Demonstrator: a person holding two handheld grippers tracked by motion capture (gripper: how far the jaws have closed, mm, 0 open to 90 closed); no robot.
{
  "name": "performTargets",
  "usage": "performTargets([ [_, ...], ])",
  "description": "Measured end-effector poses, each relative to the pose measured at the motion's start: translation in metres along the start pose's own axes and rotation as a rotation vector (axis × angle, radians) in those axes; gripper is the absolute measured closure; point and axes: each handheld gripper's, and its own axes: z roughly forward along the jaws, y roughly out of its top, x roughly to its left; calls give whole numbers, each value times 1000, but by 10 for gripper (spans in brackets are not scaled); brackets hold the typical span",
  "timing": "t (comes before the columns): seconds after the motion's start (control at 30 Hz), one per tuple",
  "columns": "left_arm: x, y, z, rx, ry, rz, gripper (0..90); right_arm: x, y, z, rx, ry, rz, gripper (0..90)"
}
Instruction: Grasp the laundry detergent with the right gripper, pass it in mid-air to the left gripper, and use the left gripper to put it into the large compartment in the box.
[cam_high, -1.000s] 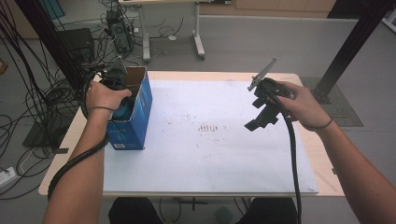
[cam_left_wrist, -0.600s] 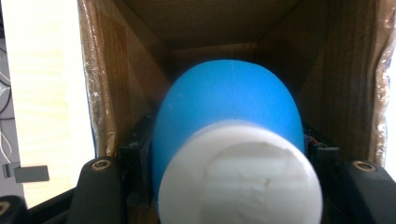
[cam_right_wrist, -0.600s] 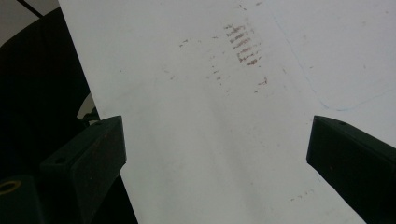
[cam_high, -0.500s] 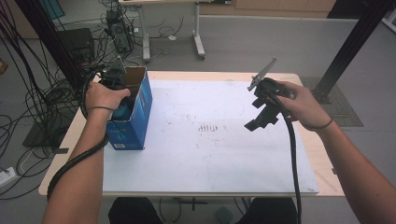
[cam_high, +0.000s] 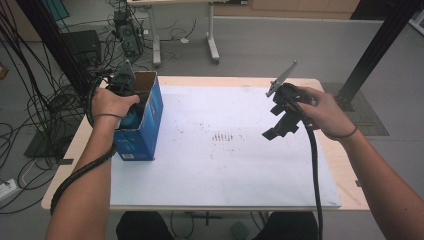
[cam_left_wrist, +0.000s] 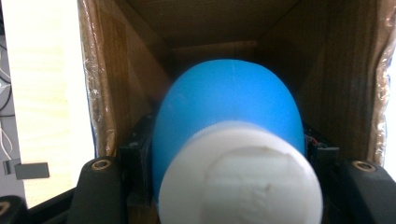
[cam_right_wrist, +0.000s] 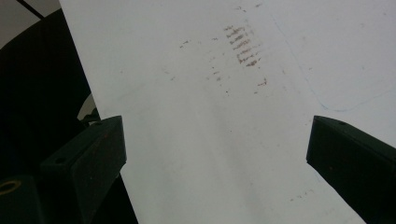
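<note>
Blue bottle (cam_left_wrist: 229, 112), white cap toward the camera, sits clenched in the left tongs (cam_left_wrist: 229, 154) inside the cardboard box (cam_high: 147, 117) at frame left — right tongs (cam_right_wrist: 215, 154) released, idle over the white surface (cam_high: 225, 165).

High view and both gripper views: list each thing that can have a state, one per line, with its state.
Blue box: upright, top open.
Blue bottle: white cap on, inside the box, clamped.
Left gripper: shut on the bottle.
Right gripper: open, empty, above the white sheet.
White sheet: flat, stained.
</note>
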Motion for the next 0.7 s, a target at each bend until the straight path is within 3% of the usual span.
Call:
performTargets([
  [0.7,0,1,0,14,-6,2,337,-2,1,3,-1,5,-3,51],
])
